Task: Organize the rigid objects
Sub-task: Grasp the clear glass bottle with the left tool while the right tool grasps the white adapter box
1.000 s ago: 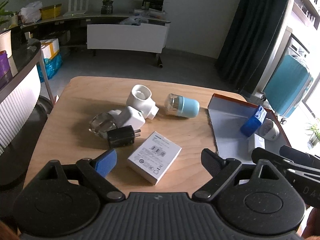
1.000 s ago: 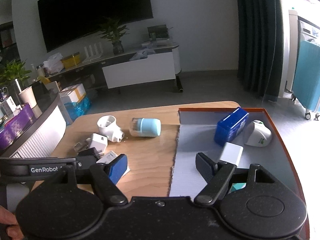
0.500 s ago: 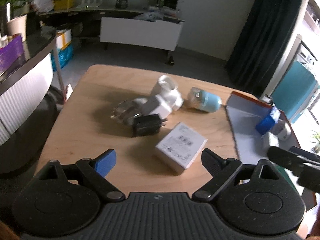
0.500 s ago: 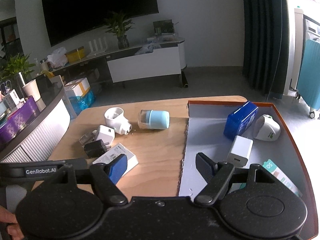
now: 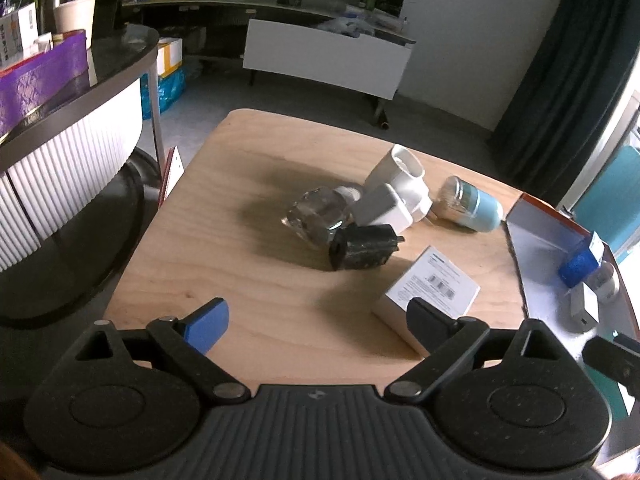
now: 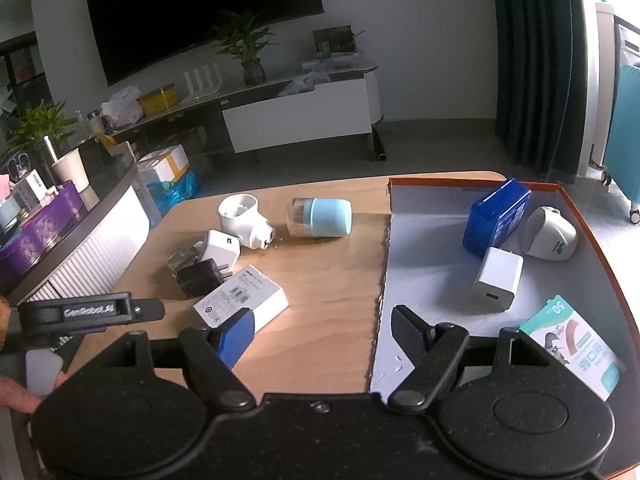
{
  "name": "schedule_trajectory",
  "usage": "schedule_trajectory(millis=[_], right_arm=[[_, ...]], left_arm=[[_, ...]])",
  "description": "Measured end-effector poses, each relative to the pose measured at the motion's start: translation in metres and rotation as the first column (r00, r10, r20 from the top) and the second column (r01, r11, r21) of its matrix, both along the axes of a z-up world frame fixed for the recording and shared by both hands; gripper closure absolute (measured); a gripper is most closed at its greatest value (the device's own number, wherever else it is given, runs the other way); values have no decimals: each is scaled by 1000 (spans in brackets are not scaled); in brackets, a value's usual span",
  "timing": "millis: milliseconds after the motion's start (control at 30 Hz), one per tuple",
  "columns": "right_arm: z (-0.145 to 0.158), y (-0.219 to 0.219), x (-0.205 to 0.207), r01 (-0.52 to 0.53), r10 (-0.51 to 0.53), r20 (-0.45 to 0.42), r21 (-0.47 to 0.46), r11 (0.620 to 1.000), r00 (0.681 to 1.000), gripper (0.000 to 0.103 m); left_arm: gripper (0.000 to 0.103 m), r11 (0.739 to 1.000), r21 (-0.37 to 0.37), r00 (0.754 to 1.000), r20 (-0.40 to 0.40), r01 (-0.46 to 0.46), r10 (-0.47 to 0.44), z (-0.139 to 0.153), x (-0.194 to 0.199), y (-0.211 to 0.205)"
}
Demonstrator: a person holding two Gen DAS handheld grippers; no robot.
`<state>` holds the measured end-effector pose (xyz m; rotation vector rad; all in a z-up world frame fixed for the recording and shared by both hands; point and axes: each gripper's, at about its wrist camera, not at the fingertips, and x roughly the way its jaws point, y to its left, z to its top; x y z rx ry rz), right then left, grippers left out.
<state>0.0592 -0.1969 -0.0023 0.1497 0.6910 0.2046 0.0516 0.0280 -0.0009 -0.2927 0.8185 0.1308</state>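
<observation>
table [image 6: 328, 280]: tray sits on its right part
tray [image 6: 432, 264]: box, round plug and charger inside, card at 5 o'clock
my loose pile [image 5: 360, 216]: left of tray
flat box [image 5: 434, 286]: at 4 o'clock from the pile
jar [image 6: 320, 217]: lying down at 2 o'clock

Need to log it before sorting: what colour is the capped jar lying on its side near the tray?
Light blue cap on a clear jar, clearest in the right wrist view.
</observation>
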Motion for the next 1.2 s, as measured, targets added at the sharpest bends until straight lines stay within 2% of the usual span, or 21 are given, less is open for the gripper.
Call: schedule_trajectory(millis=[167, 500, 733, 833, 967, 1100, 1200], right_arm=[[-3, 2, 0, -10, 10, -6, 9, 1000, 1000, 13], [-9, 7, 3, -35, 35, -18, 17, 999, 999, 13], [-9, 10, 5, -39, 39, -20, 12, 999, 999, 13], [-10, 11, 7, -39, 39, -28, 5, 999, 999, 13], [-13, 16, 11, -45, 45, -39, -4, 999, 998, 13], [-16, 23, 14, -55, 54, -53, -15, 998, 997, 13], [-19, 29, 16, -65, 64, -66, -12, 998, 996, 13]], left_arm=[[4, 1000, -11, 1000, 8, -17, 17, -6, 8, 6], [4, 996, 33, 996, 30, -79, 78, -12, 39, 38], [4, 988, 128, 996, 27, 83, -87, -21, 71, 44], [3, 976, 131, 984, 26, 174, -179, -28, 78, 42], [3, 944, 187, 959, 22, 273, -282, -36, 82, 30], [4, 925, 221, 945, 33, 310, -325, -42, 86, 27], [10, 910, 240, 932, 47, 339, -359, -46, 89, 23]])
